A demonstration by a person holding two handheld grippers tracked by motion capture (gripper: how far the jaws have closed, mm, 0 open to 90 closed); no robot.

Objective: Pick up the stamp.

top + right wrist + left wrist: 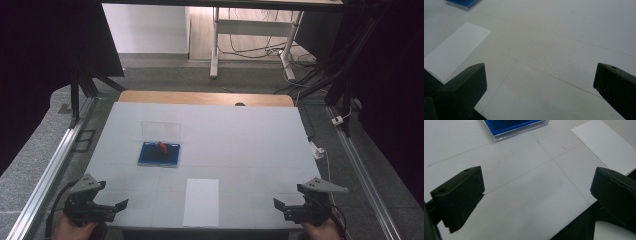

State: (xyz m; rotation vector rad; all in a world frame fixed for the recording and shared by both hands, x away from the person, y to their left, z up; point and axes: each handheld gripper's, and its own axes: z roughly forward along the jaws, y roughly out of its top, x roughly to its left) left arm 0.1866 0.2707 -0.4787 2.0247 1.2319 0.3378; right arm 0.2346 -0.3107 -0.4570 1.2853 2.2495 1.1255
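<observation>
Tabletop: pale grey-white surface with faint seam lines; a strip of bare wood shows along its far edge. It carries everything below.

White sheet: a plain rectangle of paper lying flat near the person's edge of the tabletop, about midway between the two hand-held grippers and apart from both. In the left gripper view it lies at upper right; in the right gripper view at left.

Clear case: a transparent box lying on the left half of the tabletop, well beyond the white sheet. Its lid stands open and upright at the back; its blue base lies flat. Its near corner shows at the top of the left gripper view.

Left hand-held gripper: low at the near left corner of the tabletop, held in the person's hand, pointing inward toward the sheet. Jaws spread wide with only bare tabletop between them; it touches nothing.

Right hand-held gripper: low at the near right corner, pointing inward toward the sheet. Jaws spread wide, with bare tabletop between them.

Red object: a small red piece resting on the blue base inside the clear case, near its back; too small to tell its shape. Well apart from both hand-held grippers.
</observation>
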